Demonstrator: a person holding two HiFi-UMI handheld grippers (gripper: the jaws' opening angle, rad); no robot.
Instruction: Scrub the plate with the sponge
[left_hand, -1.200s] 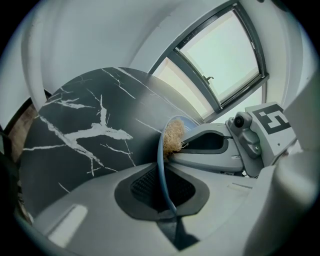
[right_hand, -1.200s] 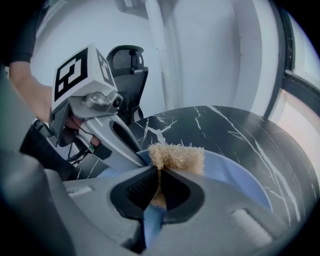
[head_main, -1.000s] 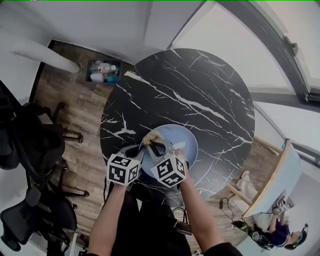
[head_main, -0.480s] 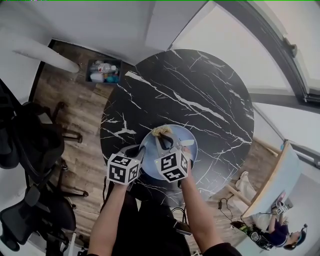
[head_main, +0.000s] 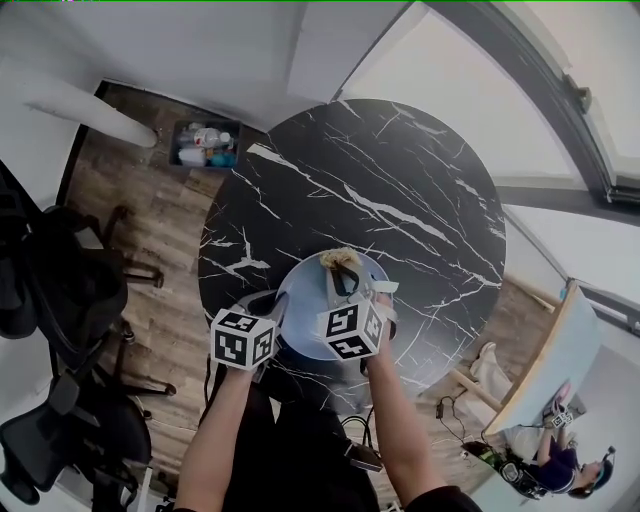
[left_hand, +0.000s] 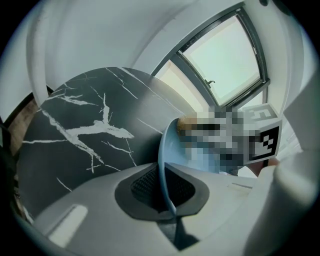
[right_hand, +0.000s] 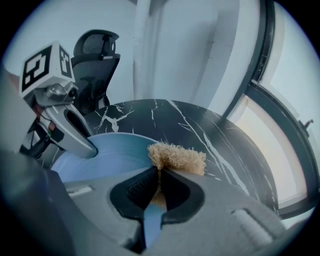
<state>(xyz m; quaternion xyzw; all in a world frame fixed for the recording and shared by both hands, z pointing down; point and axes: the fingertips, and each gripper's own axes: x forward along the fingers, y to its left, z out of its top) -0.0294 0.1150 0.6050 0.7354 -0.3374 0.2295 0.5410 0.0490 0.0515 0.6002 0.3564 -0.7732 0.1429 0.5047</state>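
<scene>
Jaws of the left gripper (left_hand: 168, 196) stand narrow, clamped on the thin rim of the plate (left_hand: 169, 142), which passes edge-on between the black ribbed pads. The right gripper (right_hand: 159, 176) is closed on the sponge (right_hand: 178, 157), a tan, fibrous, ragged tuft that bulges out beyond the jaw tips.

The plate (right_hand: 116, 152) is round, smooth and pale blue, with a shallow raised rim. In the head view it (head_main: 305, 302) lies near the edge of the table (head_main: 400, 190) closest to the person, and the sponge (head_main: 340, 258) sits at the plate's far rim. The table is a round black slab with white marble veining and a matte surface.

The right gripper view shows the left gripper's grey finger on the plate's opposite rim, with the marker cube above it and a black mesh chair (right_hand: 95, 55) behind. Only the head view shows the left gripper (head_main: 271, 299), the right gripper (head_main: 341, 270) and both forearms together. It also shows the wood-plank floor (head_main: 170, 220), a bin of bottles (head_main: 205, 143) and more chairs (head_main: 60, 290).
</scene>
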